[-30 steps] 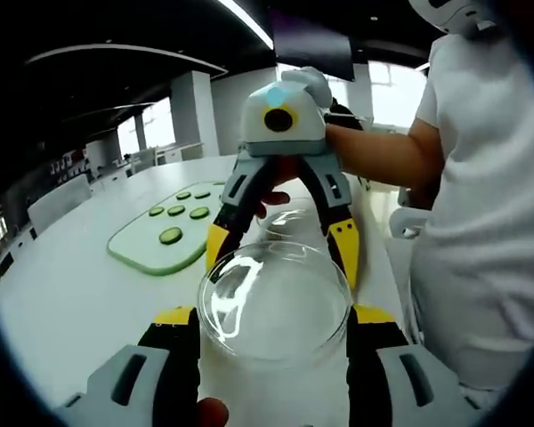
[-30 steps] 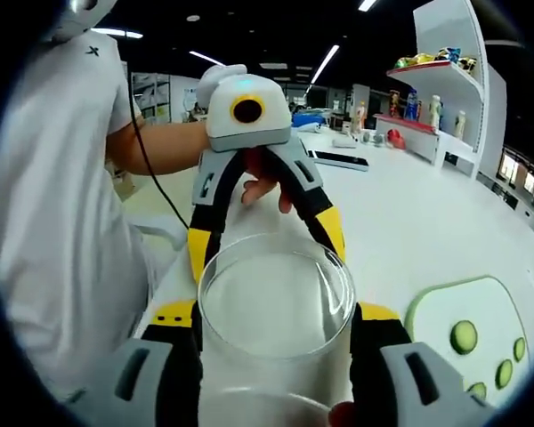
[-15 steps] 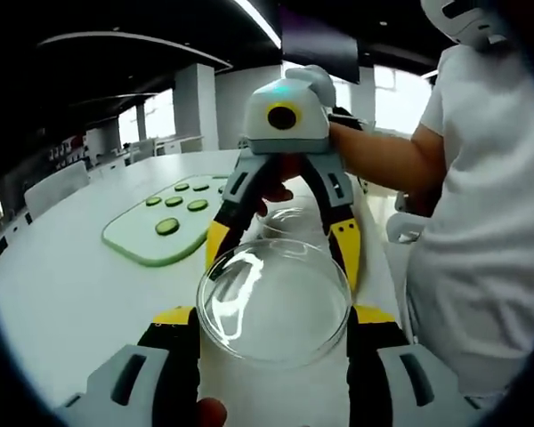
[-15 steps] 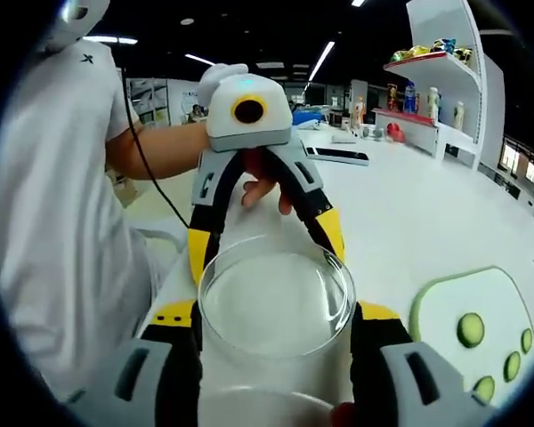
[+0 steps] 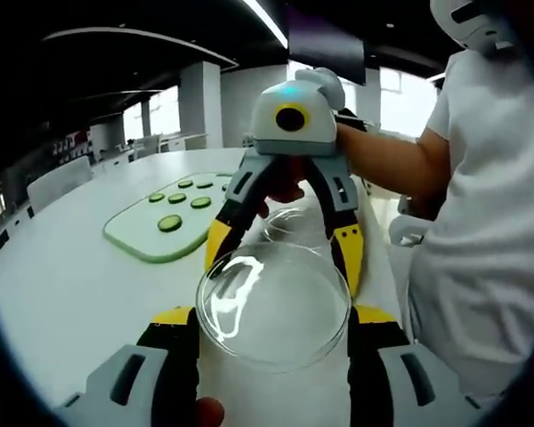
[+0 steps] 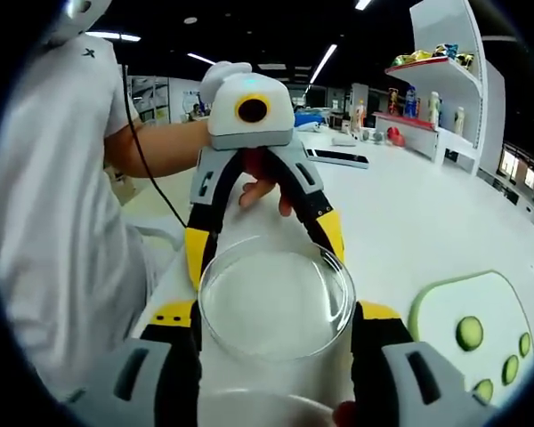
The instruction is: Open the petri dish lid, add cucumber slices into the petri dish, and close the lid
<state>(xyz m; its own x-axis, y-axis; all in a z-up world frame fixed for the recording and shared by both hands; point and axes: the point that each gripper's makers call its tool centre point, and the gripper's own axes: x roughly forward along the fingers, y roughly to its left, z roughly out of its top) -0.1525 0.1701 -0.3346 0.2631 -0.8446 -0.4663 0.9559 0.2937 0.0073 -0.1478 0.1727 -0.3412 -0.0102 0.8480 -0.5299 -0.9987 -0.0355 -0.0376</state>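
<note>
The left gripper [image 5: 274,311] holds a clear glass dish part [image 5: 274,304] between its jaws. The right gripper [image 6: 276,307] holds another clear glass part [image 6: 276,301] the same way. The two grippers face each other above the white surface [image 5: 80,285]. Which piece is the lid and which is the bottom of the petri dish, I cannot tell.

In the left gripper view, the right gripper [image 5: 287,233] shows across from the camera with its own glass [image 5: 294,222] between its yellow tips. In the right gripper view, the left gripper [image 6: 260,233] shows across in the same way.

The cucumber slices [image 5: 182,203] lie on a pale green board [image 5: 133,238] on the surface, near the grippers. In the right gripper view the board [image 6: 432,320] sits low and to the side with more slices [image 6: 468,333] on it.

The dish looks open, so the slices likely come next. To do this well, set the bottom part down flat near the board. Glass is slippery, so hold it gently but firmly and put it down slowly. Then one gripper is free to pick up a slice.
</note>
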